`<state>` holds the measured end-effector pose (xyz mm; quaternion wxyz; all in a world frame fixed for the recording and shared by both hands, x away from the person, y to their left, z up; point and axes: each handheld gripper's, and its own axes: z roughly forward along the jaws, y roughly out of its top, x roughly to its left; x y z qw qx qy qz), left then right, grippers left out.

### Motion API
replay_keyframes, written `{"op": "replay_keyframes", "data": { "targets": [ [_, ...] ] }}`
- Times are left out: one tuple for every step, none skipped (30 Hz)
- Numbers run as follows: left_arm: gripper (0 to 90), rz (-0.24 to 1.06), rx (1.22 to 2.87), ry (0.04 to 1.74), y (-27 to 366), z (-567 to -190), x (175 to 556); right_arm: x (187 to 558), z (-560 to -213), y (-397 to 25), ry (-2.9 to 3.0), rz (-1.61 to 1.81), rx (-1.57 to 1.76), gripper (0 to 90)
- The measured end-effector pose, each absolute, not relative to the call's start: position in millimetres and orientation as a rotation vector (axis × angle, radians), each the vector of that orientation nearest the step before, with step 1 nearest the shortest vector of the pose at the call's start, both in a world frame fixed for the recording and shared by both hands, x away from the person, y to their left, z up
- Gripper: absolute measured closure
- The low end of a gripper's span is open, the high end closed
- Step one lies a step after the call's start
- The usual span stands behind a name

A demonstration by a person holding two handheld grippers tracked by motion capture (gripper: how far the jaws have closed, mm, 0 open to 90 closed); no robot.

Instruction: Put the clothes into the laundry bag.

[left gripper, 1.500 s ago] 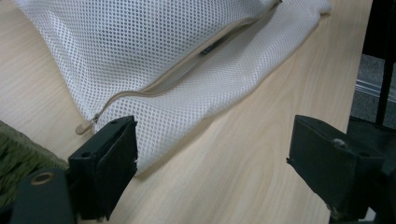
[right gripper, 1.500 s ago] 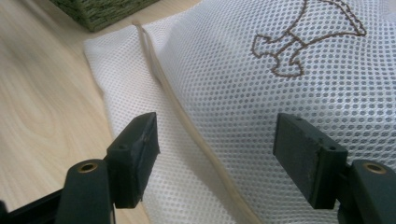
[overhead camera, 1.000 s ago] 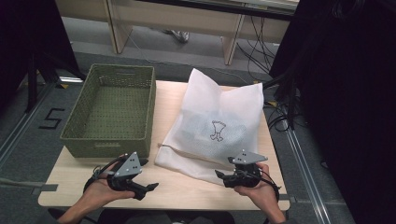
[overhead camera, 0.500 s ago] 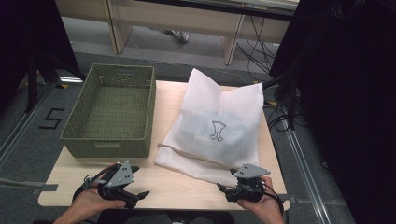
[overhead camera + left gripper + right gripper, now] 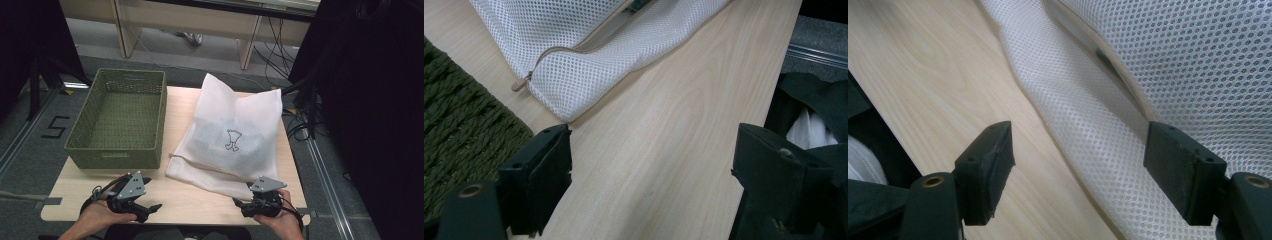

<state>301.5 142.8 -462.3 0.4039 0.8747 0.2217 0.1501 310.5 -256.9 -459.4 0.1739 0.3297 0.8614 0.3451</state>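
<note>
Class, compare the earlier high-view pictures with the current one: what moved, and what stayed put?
Both hands drew back toward the table's near edge, carrying the left gripper and right gripper away from the mesh bag. Both stay open and empty. The bag and green basket have not moved.

The surface [image 5: 195, 200] is pale wood with a fine, streaked grain, smooth and satin rather than glossy. On it lies a laundry bag [image 5: 235, 135] of white mesh cloth, its weave a regular field of small holes, soft and matt, creased where it folds; a beige zip tape [image 5: 589, 42] with a smoother, tighter weave runs along one edge. The basket [image 5: 120, 120] beside it is olive-green woven cord, coarse and ribbed, quite dull. The left gripper [image 5: 150, 207] and right gripper [image 5: 239, 205] have jaws of black matt plastic with slightly rough, scuffed faces, and each carries a flat grey plate [image 5: 132, 186] with a dull finish.
</note>
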Motion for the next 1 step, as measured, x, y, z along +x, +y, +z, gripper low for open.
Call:
{"op": "replay_keyframes", "data": {
  "targets": [
    [15.4,0.377,2.211,0.558,142.3,-462.3,301.5,310.5,-459.6,-256.9,2.445,0.98,0.937,28.9]
  ]
}}
